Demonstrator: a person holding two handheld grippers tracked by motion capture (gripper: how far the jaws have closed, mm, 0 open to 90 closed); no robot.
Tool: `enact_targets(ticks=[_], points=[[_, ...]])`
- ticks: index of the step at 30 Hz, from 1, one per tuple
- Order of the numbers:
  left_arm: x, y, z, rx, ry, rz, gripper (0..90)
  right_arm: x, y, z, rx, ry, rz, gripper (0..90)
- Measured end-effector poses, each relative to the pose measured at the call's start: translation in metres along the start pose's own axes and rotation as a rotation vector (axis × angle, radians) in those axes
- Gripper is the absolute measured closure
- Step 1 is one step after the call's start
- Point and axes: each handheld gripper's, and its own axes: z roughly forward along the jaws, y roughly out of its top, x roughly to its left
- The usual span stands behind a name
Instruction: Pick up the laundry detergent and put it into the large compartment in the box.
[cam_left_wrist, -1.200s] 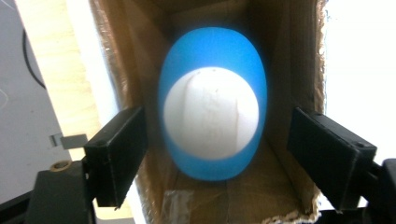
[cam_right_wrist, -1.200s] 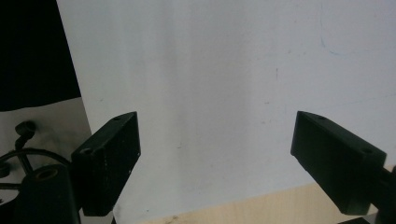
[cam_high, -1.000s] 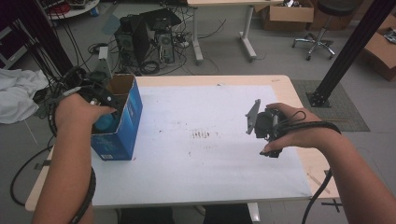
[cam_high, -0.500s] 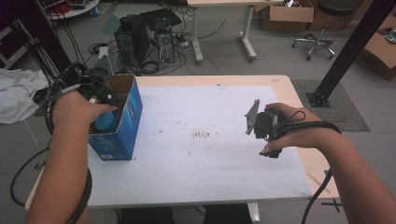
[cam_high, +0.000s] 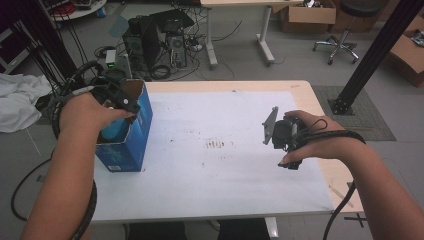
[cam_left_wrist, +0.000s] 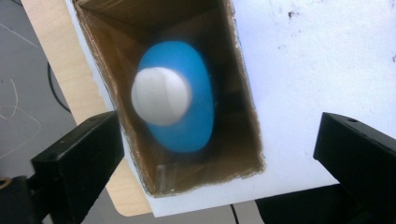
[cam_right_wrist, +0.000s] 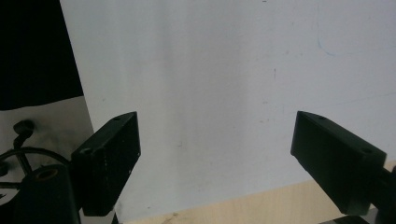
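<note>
At nine o'clock on the table (cam_high: 225, 200), the left gripper (cam_left_wrist: 219, 154) hangs over a blue cardboard box (cam_high: 132, 145); its jaws, just opened wide, grip nothing. Inside stands a smooth blue bottle (cam_left_wrist: 187, 116) with a white cap (cam_left_wrist: 161, 95). At three o'clock the right gripper (cam_right_wrist: 215, 154) gapes empty above white matte sheet (cam_right_wrist: 210, 70).
</note>
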Motion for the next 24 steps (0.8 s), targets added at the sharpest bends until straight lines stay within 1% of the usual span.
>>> enact_targets(ticks=[7, 10, 14, 16, 18, 20, 21, 23, 24], points=[[-0.006, -0.001, -0.012, -0.020, 0.000, 0.034, 0.1, -0.001, 0.000, -0.002, 0.002, 0.000, 0.001, 16.0], [-0.010, 0.000, -0.017, -0.028, -0.006, 0.058, 0.2, -0.001, 0.000, -0.002, 0.003, 0.002, 0.002, 16.0], [-0.019, 0.002, -0.023, -0.042, -0.013, 0.106, 0.1, -0.002, 0.000, -0.002, 0.003, 0.003, 0.001, 16.0], [-0.027, 0.003, -0.027, -0.052, -0.016, 0.152, 0.1, -0.003, 0.000, -0.003, 0.005, 0.003, 0.005, 16.0], [-0.036, 0.005, -0.031, -0.059, -0.031, 0.204, 0.1, -0.004, 0.000, -0.004, -0.003, 0.004, 0.006, 16.0], [-0.047, 0.007, -0.033, -0.072, -0.056, 0.272, 0.1, -0.005, 0.001, -0.004, -0.002, 0.008, 0.006, 16.0], [-0.052, 0.008, -0.033, -0.068, -0.072, 0.305, 0.1, -0.006, 0.001, -0.004, 0.001, 0.007, 0.005, 16.0], [-0.067, 0.009, -0.032, -0.060, -0.090, 0.396, 0.1, -0.007, 0.002, -0.004, 0.003, 0.006, 0.005, 16.0], [-0.071, 0.009, -0.032, -0.062, -0.096, 0.422, 0.1, -0.007, 0.002, -0.005, 0.005, 0.009, 0.008, 16.0]])
